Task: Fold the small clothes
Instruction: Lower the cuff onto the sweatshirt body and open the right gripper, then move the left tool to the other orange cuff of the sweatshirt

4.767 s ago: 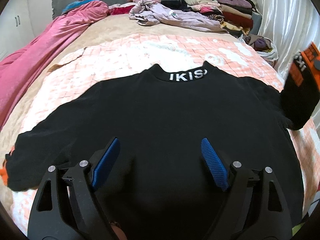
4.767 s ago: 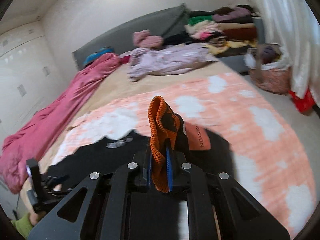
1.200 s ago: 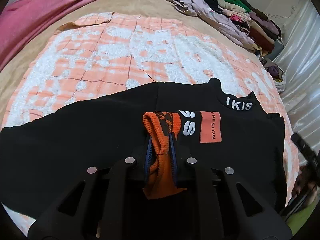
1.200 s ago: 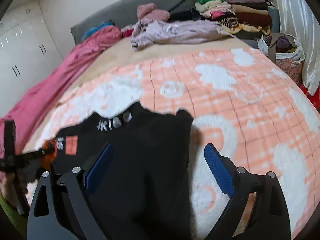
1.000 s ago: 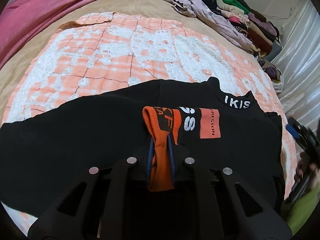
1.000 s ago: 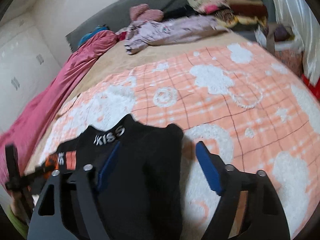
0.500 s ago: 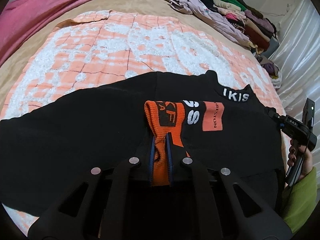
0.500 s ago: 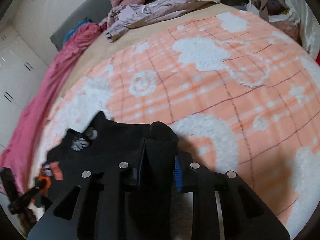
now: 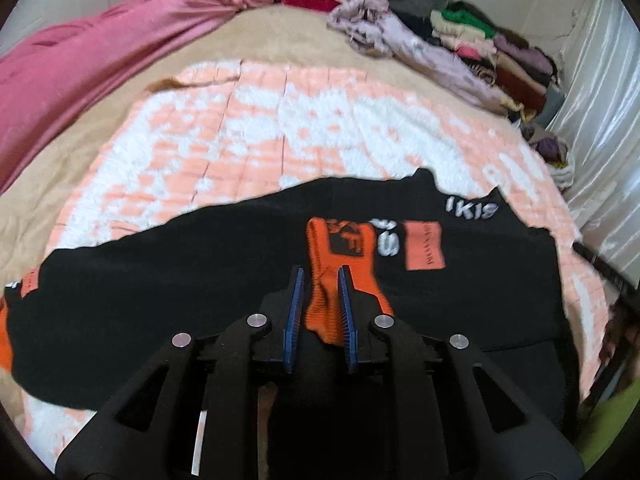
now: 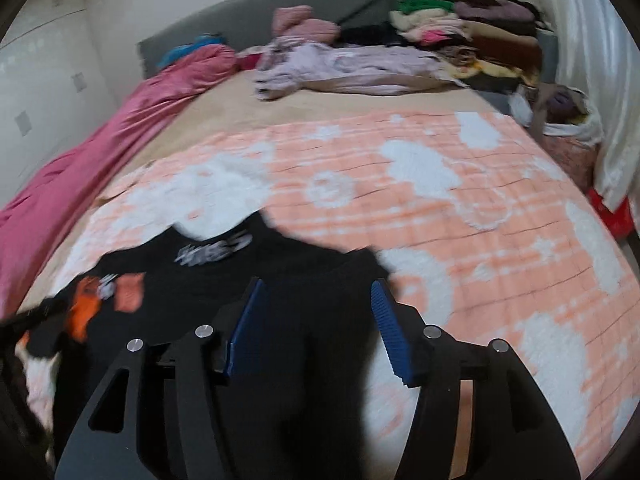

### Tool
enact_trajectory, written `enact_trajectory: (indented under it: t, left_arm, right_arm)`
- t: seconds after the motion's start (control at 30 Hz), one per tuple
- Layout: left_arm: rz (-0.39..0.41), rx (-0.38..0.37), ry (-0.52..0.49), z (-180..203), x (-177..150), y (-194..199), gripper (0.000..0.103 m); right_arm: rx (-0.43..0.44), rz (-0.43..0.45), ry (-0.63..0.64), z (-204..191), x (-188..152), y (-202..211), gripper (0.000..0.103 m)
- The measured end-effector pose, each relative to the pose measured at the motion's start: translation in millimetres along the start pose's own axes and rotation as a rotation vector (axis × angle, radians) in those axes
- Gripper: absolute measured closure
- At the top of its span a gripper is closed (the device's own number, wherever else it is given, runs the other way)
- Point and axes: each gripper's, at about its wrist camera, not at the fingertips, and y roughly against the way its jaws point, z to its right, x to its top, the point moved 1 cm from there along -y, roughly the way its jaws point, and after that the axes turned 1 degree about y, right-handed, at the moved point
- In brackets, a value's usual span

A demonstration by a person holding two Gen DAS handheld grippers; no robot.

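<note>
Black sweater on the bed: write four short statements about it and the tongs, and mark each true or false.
1. The left tongs are closed on the sweater's orange cuff. True.
2. The right tongs clamp the neckline. False: they are open, over the black sweater, with nothing between them.
3. The sweater lies on the pink duvet. False: it lies on the orange-and-white blanket.
4. The neckband carries white lettering. True.
</note>
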Motion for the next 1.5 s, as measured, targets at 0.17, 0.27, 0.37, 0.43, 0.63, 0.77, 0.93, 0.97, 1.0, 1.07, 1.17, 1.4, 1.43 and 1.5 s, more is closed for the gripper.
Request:
enact_trajectory:
  t: [0.17,0.27,0.37,0.43,0.63,0.77,0.93,0.97,1.0,1.07,1.17,1.4,1.43,1.5]
  left_arm:
    - [-0.046,-0.036,-0.076,33.1,-5.7,-12.2,0.081]
    - [-0.11,-0.004,-0.097,40.5,-13.5,-35.5,0.075]
    - [-0.133,0.02,-0.097,37.2,-20.5,-51.4,0.075]
    - [-0.12,0.024,-0.11,38.0,-22.6,-52.9,0.074]
    - [-0.096,0.003,-0.089,40.4,-23.3,-41.6,0.06]
    - [-0.072,0.014,-0.09,45.4,-24.6,-31.3,0.05]
    - [-0.041,0.025,-0.064,42.2,-28.8,-11.4,0.033]
    - [-0.029,0.029,-0.061,41.5,-29.1,-6.2,0.029]
    - [-0.013,0.032,-0.059,40.4,-29.2,0.5,0.026]
    - [0.006,0.041,-0.054,38.4,-29.4,10.4,0.018]
    - [0.016,0.042,-0.043,33.7,-30.2,23.1,0.012]
    - [0.036,0.062,-0.011,15.4,-34.1,46.4,0.009]
    - [0.038,0.064,-0.008,12.5,-34.7,49.2,0.009]
    - [0.043,0.071,-0.001,7.0,-35.8,54.0,0.009]
  right_arm:
    - [0.024,-0.098,0.026,-26.3,-19.1,-20.6,0.045]
    - [-0.006,-0.169,0.026,-29.3,-34.4,-35.5,0.045]
    - [-0.015,-0.189,0.027,-25.7,-44.1,-44.2,0.045]
    - [-0.015,-0.18,0.036,-26.2,-46.5,-43.9,0.045]
    - [-0.009,-0.131,0.043,-33.0,-48.6,-26.5,0.036]
    - [0.011,-0.099,0.043,-35.9,-44.2,-13.3,0.032]
    - [0.022,-0.064,0.046,-41.2,-40.6,1.5,0.026]
    - [0.028,-0.054,0.043,-44.1,-39.2,6.1,0.022]
    - [0.026,-0.044,0.044,-47.3,-37.2,9.0,0.019]
    - [0.037,-0.018,0.06,-55.5,-34.4,17.8,0.013]
    - [0.053,0.008,0.089,-68.3,-31.6,29.9,0.01]
    - [0.072,0.048,0.144,-94.4,-26.5,53.1,0.008]
    - [0.078,0.054,0.147,-97.9,-25.6,56.8,0.008]
    - [0.088,0.057,0.149,-103.9,-24.9,60.5,0.008]
